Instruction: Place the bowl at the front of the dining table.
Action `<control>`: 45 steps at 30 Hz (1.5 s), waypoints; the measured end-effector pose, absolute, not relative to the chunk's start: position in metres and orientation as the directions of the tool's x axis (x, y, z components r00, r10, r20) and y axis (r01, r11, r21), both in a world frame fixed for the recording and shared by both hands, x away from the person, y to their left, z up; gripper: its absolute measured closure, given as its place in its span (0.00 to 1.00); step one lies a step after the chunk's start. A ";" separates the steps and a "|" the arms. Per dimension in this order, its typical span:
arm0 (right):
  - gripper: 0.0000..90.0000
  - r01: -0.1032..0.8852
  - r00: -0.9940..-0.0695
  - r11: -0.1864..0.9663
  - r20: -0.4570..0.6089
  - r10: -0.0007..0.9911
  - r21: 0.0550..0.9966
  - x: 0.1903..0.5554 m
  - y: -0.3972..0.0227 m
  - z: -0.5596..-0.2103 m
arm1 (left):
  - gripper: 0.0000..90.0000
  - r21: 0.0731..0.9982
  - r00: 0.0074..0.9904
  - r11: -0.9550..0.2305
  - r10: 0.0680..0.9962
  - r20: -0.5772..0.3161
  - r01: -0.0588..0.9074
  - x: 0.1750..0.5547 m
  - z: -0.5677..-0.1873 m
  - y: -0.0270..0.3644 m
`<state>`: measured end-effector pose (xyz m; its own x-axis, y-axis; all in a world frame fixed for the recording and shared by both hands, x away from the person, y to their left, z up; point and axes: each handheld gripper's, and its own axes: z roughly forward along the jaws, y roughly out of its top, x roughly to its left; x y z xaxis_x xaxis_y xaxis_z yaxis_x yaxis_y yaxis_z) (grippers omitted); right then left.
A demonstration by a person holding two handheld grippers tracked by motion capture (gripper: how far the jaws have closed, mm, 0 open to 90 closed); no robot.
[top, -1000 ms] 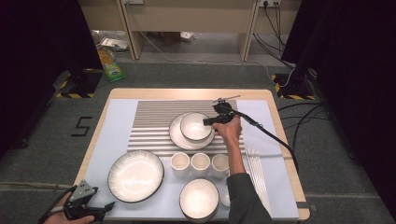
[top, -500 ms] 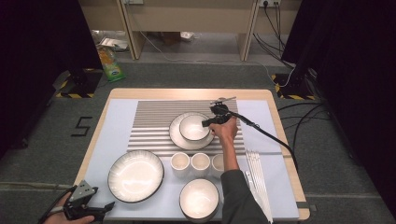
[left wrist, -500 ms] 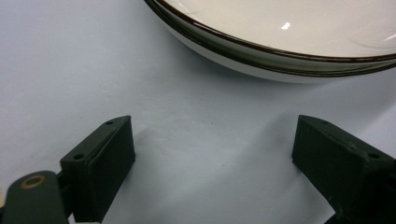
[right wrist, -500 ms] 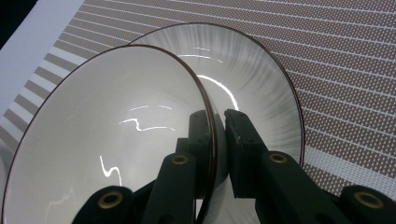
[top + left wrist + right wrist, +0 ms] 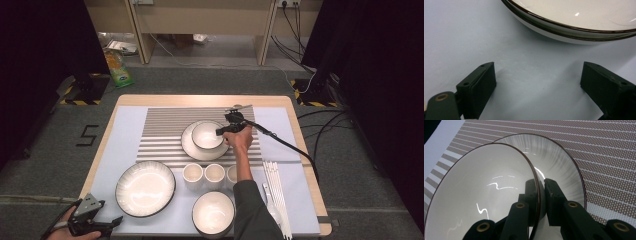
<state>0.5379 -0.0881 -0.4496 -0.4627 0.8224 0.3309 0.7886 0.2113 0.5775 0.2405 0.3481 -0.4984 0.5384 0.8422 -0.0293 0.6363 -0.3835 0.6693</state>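
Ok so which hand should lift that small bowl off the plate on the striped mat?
Right. The right tool is already pinched on the small bowl's rim, over the plate. The left tool sits open at the table's near left edge.

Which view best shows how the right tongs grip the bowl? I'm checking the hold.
The right gripper view: the right tongs pinch the bowl rim, one jaw inside, one outside. The high view shows the bowl on its plate, the grip too small. The left gripper view shows another dish.
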 end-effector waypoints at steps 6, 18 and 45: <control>0.89 0.786 -0.465 0.213 0.328 0.823 0.581 0.537 -0.088 -0.450 | 0.13 0.671 0.537 -0.383 0.843 -0.028 0.635 0.241 -0.499 0.348; 0.72 0.757 -0.508 0.242 0.315 0.802 0.607 0.524 -0.101 -0.434 | 0.13 0.671 0.538 -0.382 0.843 -0.029 0.635 0.240 -0.499 0.348; 0.67 0.686 -0.598 0.328 0.247 0.763 0.649 0.473 -0.122 -0.429 | 0.13 0.674 0.536 -0.379 0.844 -0.030 0.634 0.240 -0.499 0.348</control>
